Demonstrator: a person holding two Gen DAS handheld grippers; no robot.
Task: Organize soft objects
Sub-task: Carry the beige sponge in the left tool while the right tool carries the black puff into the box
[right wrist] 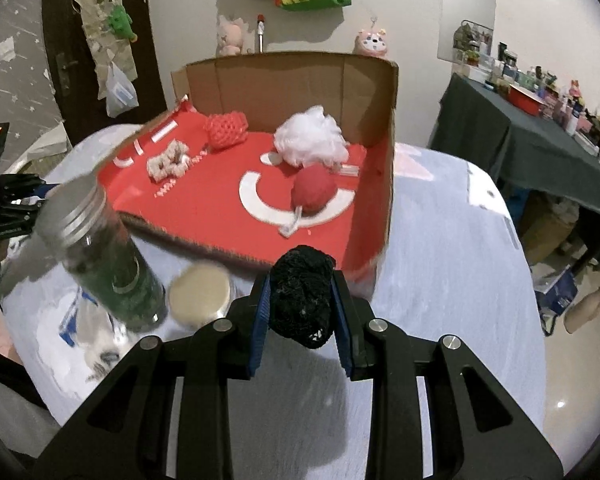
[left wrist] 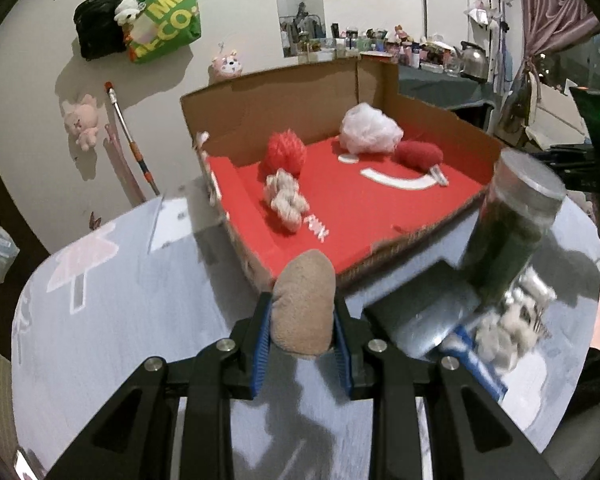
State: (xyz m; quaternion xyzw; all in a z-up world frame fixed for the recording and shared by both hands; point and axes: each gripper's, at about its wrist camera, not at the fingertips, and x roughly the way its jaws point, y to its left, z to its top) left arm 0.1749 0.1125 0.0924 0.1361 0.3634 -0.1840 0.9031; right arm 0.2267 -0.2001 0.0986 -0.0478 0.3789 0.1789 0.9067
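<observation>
Four soft objects point(right wrist: 310, 140) in the cardboard box point(right wrist: 374, 128); left tongs point(left wrist: 302, 320) pinching a beige pouf point(left wrist: 303, 304), right tongs point(right wrist: 302, 300) a black one point(right wrist: 302, 296).

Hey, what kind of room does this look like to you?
Most likely a lived-in room at home. Plush toys and a green shopping bag hang on the wall, a cluttered side table carries bottles and a kettle, and a curtain hangs by the window.
</observation>
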